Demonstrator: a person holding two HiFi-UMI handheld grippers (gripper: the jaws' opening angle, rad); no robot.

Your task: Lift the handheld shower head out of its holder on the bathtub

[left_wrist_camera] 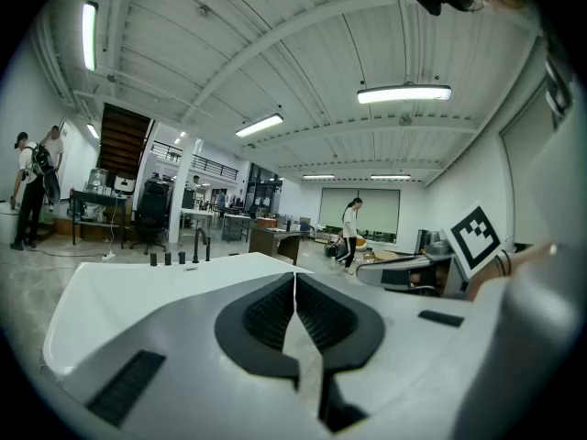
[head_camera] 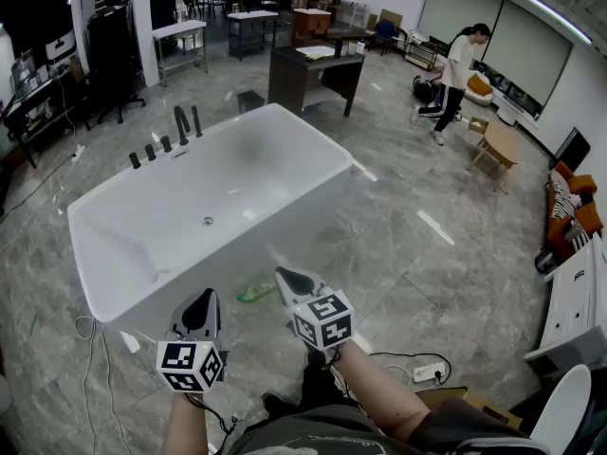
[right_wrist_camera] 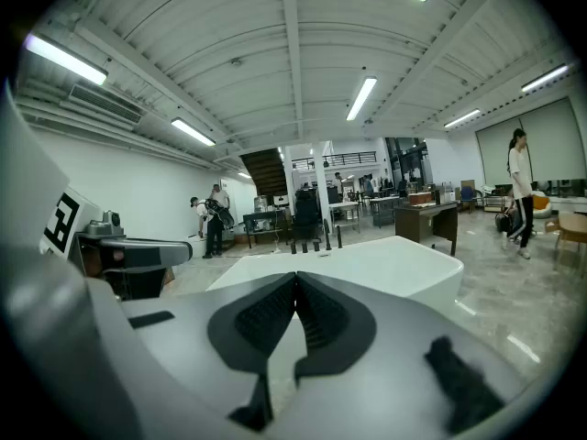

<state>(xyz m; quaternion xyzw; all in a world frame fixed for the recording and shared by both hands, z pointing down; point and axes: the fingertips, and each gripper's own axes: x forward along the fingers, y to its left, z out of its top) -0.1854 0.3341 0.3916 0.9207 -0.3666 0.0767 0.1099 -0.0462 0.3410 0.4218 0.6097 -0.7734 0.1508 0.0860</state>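
Left gripper (left_wrist_camera: 294, 282): jaws closed pad to pad, nothing between them. Right gripper (right_wrist_camera: 295, 284): same, clenched and empty. Both are held low in front of the person, on the near side of the white bathtub (head_camera: 133, 226), tips aimed at it, neither touching it.

Handheld shower head (head_camera: 196, 119): looks like the slim black upright piece, seated in its holder (head_camera: 196, 134) on the far rim. It's at the right end of the black fittings row, just beside the curved spout (head_camera: 180, 124), with three short knobs (head_camera: 150, 152) to the left. Well apart from both grippers, whole tub between.

Drain (head_camera: 208, 221) in the tub floor. Green thing (head_camera: 254, 292) low by the near side, can't tell what. Dark desk (head_camera: 313, 69) behind the tub, person (head_camera: 455, 69) further back right.
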